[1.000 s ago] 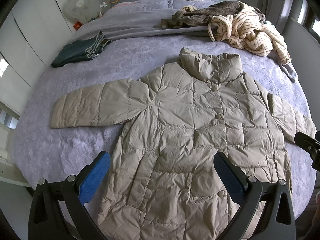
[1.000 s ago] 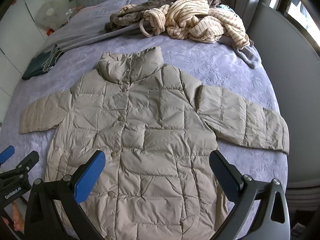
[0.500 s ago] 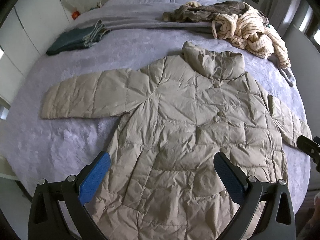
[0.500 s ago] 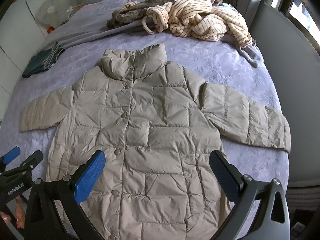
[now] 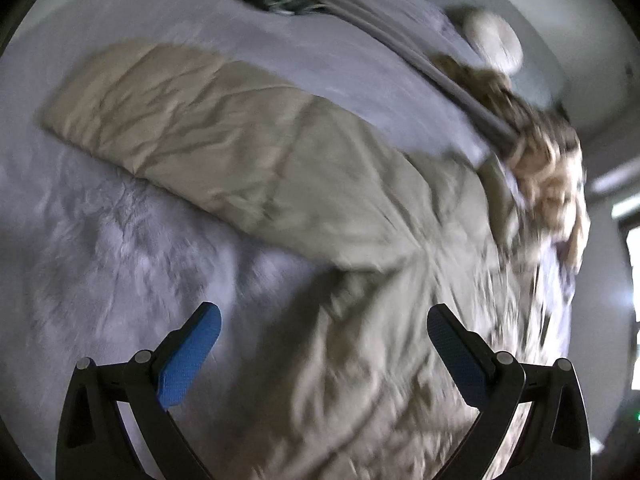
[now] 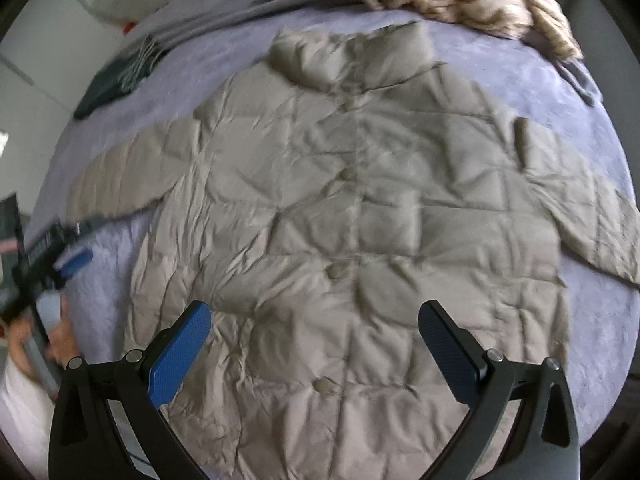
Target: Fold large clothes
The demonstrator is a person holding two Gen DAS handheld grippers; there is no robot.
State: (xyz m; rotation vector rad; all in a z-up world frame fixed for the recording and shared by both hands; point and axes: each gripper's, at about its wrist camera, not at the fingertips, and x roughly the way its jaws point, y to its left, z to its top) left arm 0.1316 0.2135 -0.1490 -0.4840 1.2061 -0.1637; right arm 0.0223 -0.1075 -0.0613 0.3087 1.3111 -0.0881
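Where sleeve (image 5: 192,120) ends, bare bedspread (image 5: 100,240).

Beige quilted puffer coat (image 6: 352,216): lies flat on the bed (image 6: 480,56), front side up, snap buttons closed along the centre line. Collar points to 12 o'clock, hem to 6 o'clock. Sleeves extend toward 9 o'clock and 3 o'clock. Fabric is wrinkled.

No readable text from my seat. Only candidate: pale lettering strip on side of left gripper (image 6: 52,248) body, seen in right wrist view, smeared by motion blur, possibly brand mark, letters not legible. Left wrist view blurred throughout; no labels, numbers or signs I can make out.
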